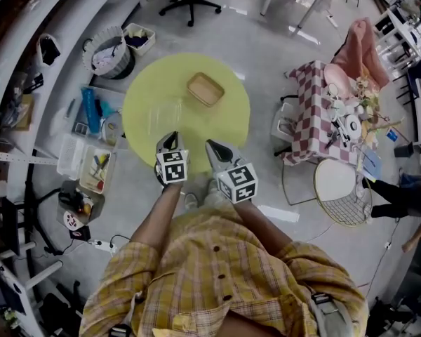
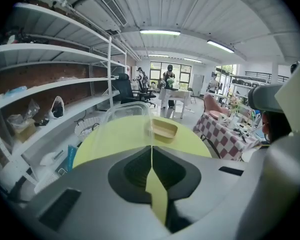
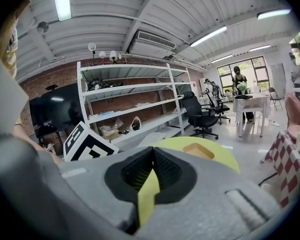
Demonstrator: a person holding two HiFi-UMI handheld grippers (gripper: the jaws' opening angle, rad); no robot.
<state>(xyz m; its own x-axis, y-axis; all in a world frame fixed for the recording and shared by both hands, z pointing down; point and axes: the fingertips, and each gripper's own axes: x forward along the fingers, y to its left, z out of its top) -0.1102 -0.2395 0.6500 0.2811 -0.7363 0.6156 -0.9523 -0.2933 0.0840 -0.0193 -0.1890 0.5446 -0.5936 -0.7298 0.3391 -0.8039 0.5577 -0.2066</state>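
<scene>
A: Both empty, jaws pressed together: left hand-held gripper, right hand-held gripper, at the near edge of the round yellow tabletop.

B: Yep. The clear plastic tub sits just ahead of the left one, tan wooden tray beyond. Closed jaws bumping that light tub could skid it, I reckon.

Strip of yellow table along the near rim is left bare. Line straight ahead of left gripper is blocked by clear container; wooden tray is set beyond it, toward the far rim. Right half of the tabletop is left open ahead of right gripper. Left flank is crowded by floor bins and basket; right flank is hemmed by checked table.
</scene>
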